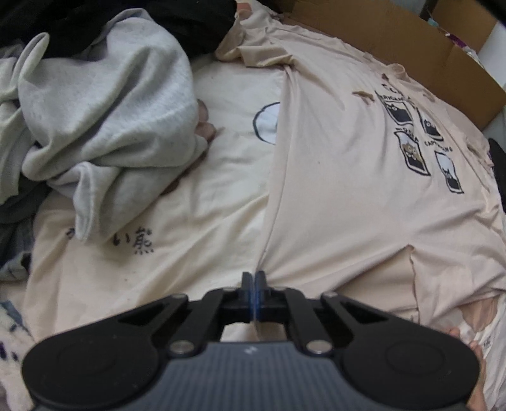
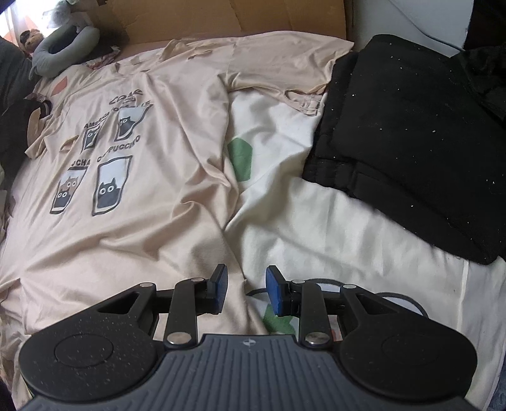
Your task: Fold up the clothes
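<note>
A beige T-shirt (image 1: 348, 189) with cat-in-glass prints lies spread face up on a cream bed sheet (image 1: 189, 205). In the left wrist view my left gripper (image 1: 254, 278) is shut on the shirt's near corner, at its side edge, and the cloth puckers toward the pads. In the right wrist view the same T-shirt (image 2: 142, 221) fills the left half. My right gripper (image 2: 246, 281) stands open just above the shirt's other near edge. That hem runs between the two blue pads, and neither pad presses on it.
A crumpled grey sweatshirt (image 1: 104, 110) lies left of the shirt. A folded black garment (image 2: 411, 142) sits at the right on the sheet (image 2: 348, 237). A cardboard box (image 2: 237, 19) borders the far side. A grey neck pillow (image 2: 63, 47) lies far left. Bare toes (image 1: 455, 332) show near right.
</note>
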The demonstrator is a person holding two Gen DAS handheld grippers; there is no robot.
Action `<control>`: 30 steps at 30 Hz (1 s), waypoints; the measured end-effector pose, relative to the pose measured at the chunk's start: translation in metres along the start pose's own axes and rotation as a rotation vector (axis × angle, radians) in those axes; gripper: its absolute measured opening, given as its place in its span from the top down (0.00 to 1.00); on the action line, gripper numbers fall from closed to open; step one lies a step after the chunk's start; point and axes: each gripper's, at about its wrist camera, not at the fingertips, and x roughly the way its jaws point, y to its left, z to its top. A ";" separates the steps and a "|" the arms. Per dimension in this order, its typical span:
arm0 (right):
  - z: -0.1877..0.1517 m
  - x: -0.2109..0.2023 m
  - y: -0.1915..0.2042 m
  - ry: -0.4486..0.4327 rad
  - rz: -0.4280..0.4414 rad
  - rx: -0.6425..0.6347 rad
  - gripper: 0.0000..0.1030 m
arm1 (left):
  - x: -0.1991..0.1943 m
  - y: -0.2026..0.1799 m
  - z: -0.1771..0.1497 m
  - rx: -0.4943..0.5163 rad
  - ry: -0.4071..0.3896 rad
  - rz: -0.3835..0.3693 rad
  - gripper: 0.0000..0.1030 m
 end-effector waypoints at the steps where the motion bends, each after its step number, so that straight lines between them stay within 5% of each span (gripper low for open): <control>1: 0.001 0.001 -0.001 -0.006 0.002 0.011 0.67 | -0.001 0.001 0.000 -0.005 0.001 0.005 0.99; 8: 0.006 0.014 0.000 -0.007 0.036 0.065 0.67 | -0.002 0.016 0.002 -0.017 0.012 0.036 0.99; 15: -0.014 0.036 0.022 0.080 0.067 0.037 0.67 | -0.005 0.023 0.004 0.005 0.021 0.048 0.99; 16: -0.017 0.035 0.025 0.079 0.072 0.035 0.70 | -0.006 0.024 0.004 0.006 0.022 0.048 0.99; 19: -0.023 0.032 0.026 0.083 0.102 0.056 1.00 | -0.007 0.025 0.005 0.016 0.027 0.046 0.99; 30: -0.044 0.000 0.060 0.096 0.079 -0.041 1.00 | -0.018 0.028 0.009 0.037 0.024 0.043 0.99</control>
